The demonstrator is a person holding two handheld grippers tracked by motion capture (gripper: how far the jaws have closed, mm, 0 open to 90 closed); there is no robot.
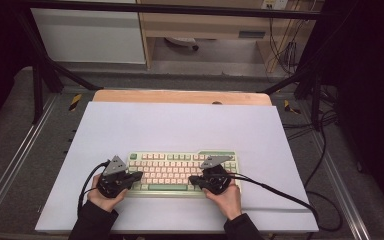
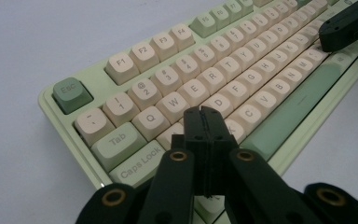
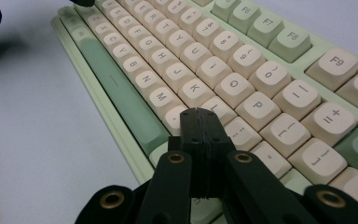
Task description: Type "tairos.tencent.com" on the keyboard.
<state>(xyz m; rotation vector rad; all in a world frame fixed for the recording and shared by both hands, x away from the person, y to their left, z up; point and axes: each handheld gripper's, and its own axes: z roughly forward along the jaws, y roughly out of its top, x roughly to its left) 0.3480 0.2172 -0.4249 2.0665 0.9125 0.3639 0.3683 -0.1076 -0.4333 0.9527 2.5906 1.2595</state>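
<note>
Both grippers over keyboard (image 1: 182, 171), lower centre of high view. Left gripper (image 2: 204, 112) jaws fully closed, empty, near A/S keys. Right gripper (image 3: 199, 113) same, near L key.

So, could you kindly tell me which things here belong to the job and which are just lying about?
In the job:
- keyboard
- left hand-held gripper, shut
- right hand-held gripper, shut

Lying about:
- white mat
- wooden table
- floor cables
</note>
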